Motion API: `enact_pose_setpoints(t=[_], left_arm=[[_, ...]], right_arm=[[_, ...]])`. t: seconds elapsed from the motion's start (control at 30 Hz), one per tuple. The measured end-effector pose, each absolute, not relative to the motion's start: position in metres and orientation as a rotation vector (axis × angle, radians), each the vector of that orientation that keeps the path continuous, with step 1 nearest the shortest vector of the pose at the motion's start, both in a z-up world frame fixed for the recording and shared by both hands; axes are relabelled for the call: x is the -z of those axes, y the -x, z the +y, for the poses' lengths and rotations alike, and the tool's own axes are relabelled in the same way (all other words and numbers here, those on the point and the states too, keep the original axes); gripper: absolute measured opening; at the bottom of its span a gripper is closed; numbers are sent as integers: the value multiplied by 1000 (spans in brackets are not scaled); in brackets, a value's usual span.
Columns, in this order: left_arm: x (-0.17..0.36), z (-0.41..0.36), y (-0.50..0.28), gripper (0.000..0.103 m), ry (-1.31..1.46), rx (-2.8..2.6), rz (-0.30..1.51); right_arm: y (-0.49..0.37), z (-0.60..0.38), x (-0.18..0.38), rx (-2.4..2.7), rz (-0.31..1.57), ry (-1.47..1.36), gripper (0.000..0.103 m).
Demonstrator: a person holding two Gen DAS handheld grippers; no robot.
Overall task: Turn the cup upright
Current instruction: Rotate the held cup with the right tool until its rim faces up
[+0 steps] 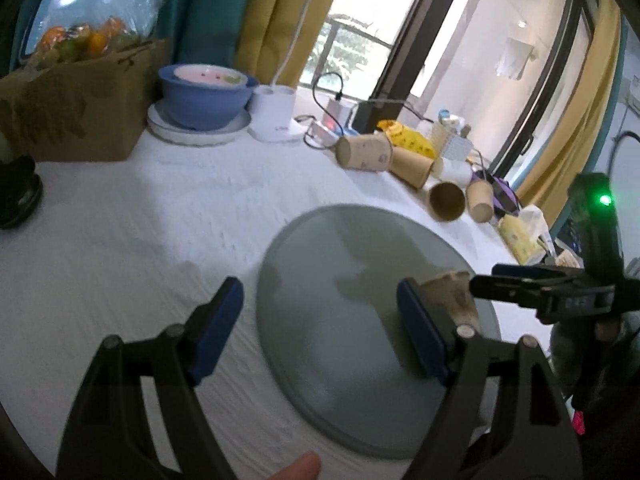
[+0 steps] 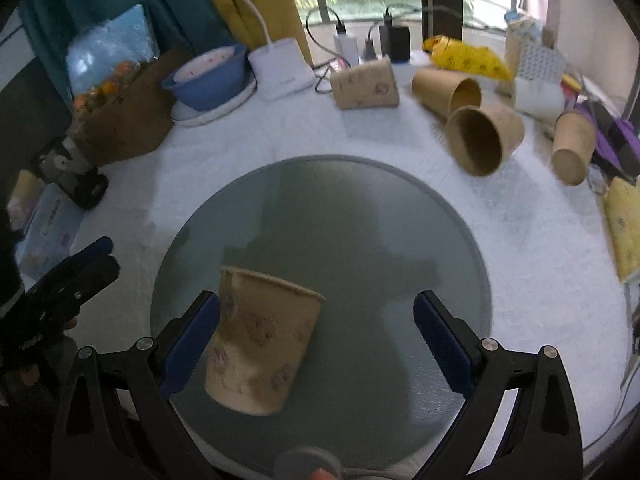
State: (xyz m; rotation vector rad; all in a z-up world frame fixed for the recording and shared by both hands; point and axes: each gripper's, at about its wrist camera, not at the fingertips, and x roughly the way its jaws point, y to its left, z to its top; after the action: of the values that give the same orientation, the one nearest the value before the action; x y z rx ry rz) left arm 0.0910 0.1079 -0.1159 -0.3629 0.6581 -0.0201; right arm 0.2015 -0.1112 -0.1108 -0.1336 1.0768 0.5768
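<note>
The paper cup [image 2: 262, 340] stands rim-up on the grey round glass plate [image 2: 360, 216], slightly tilted, near the plate's front left part. The plate lies on the white-covered table [image 2: 168, 168].

Right hand-held gripper [image 2: 316, 336]: jaws spread wide. The left blue pad [image 2: 192, 344] is just beside the cup wall; whether it touches cannot be told. The right pad is well apart from the cup.

Left hand-held gripper [image 1: 320, 328]: jaws spread, holding nothing, above the plate's left edge.

Four other paper cups [image 2: 480, 140] lie on their sides toward the far right edge of the table. A blue bowl [image 2: 208, 76] sits on a white dish near the far left edge.
</note>
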Motion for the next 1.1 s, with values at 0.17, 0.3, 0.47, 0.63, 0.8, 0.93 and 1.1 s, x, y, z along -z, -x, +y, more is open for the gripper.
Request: enact_pose_setpoints(t=[0.17, 0.3, 0.47, 0.63, 0.8, 0.93, 1.1], left_arm=[[116, 119, -90, 80, 327, 10, 614], [123, 126, -96, 80, 328, 37, 620], [126, 131, -99, 80, 334, 58, 620], [126, 130, -99, 80, 335, 59, 618], [124, 127, -98, 80, 330, 56, 619], [121, 120, -100, 80, 318, 61, 618], [117, 107, -103, 80, 305, 70, 605]], right_arm=[[-207, -98, 117, -551, 1153, 98, 97], [-212, -87, 130, -538, 1222, 106, 90], [-219, -80, 140, -540, 1283, 90, 82], [-226, -75, 143, -565, 1306, 82, 77], [-231, -78, 140, -588, 1296, 63, 75], [-229, -85, 129, -604, 1216, 48, 74], [-218, -91, 108, -620, 963, 84, 74]])
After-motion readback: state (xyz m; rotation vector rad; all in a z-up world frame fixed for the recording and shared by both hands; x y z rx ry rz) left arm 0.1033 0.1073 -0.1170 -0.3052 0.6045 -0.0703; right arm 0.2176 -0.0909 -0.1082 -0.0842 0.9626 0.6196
